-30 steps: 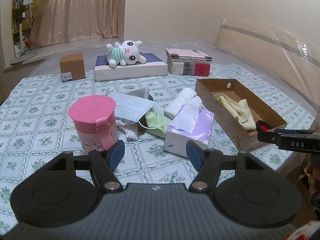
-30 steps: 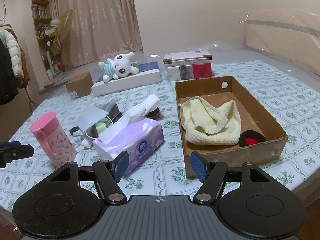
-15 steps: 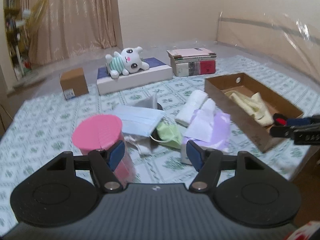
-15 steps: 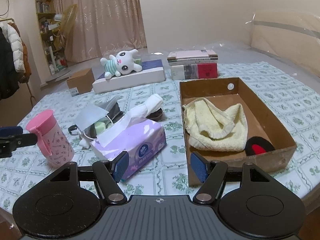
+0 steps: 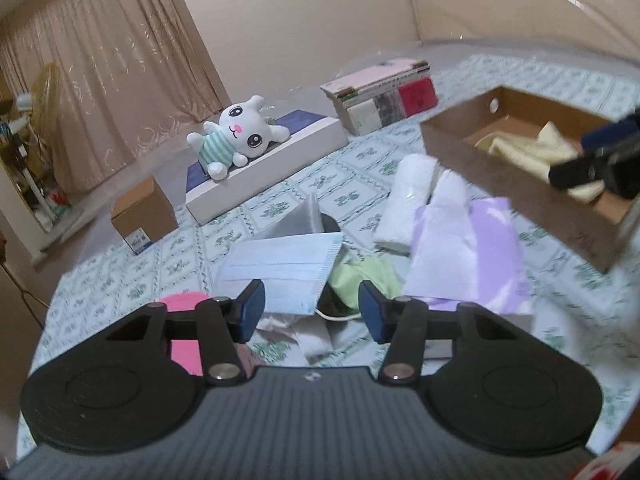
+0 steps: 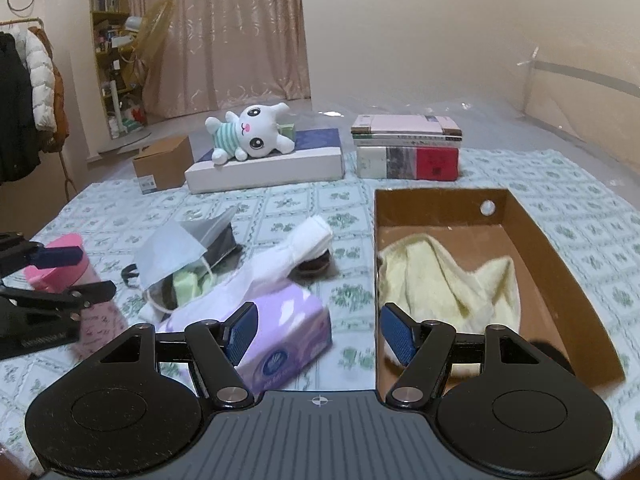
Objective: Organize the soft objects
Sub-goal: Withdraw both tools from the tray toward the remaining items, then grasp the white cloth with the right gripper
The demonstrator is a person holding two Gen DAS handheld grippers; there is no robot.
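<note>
Fingers (image 5: 251,308) apart above patterned bedspread (image 5: 120,280), curtained room.

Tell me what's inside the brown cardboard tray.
A crumpled yellow towel lies in the tray, with a dark item at the near corner. The towel hides anything beneath.

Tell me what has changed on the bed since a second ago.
The left gripper has moved in over the face masks by the pink cup, its fingers just closing, nothing between them. The right gripper edged nearer the cardboard box, open and empty. Objects unmoved.
</note>
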